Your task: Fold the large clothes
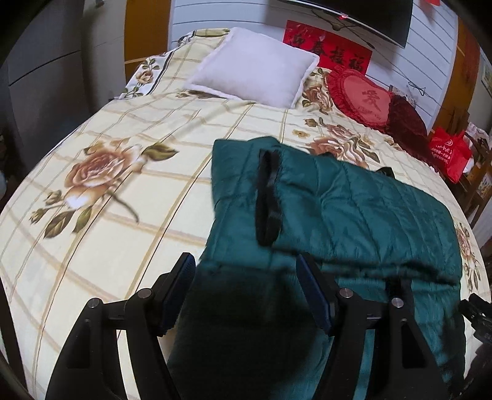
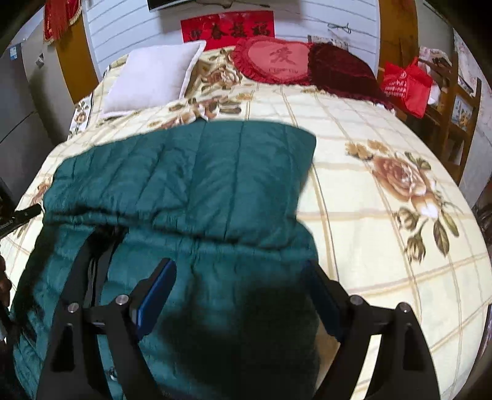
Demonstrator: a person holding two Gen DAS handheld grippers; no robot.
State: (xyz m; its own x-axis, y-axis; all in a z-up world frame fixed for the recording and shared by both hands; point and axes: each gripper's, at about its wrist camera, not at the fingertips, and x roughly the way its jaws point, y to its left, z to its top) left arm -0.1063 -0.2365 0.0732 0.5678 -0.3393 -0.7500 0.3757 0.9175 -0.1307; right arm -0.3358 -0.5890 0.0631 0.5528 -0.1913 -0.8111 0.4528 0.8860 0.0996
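Presently listed, one bed [image 1: 123,190] with a cream bedspread, checked in tan lines and printed with large roses.

Item: green quilted jacket [image 1: 353,209], the task's garment, lying on the bedspread toward the near edge, partly folded, with an upper layer laid over a lower one. A black cuff [image 1: 269,200] rests on top of it in the left wrist view.

Item: left claw [image 1: 246,295], jaws wide apart and gripping nothing; it hangs over the near left part of the jacket, with blue pads [image 1: 313,295] clear of the cloth.

Item: right claw [image 2: 243,301], jaws likewise wide apart and empty, above the near right part of the jacket [image 2: 190,184], its shadow falling on the fabric.

Item: white pillow [image 1: 255,67] at the head of the bed, on the left.

Item: red heart-shaped cushion [image 1: 359,95] beside the pillow, with a dark red cushion [image 1: 406,123] touching its right side.

Item: red banner [image 2: 227,29] with dark characters, on the white panelled wall behind the bed.

Item: red bag [image 2: 406,83], right of the bed by wooden furniture.
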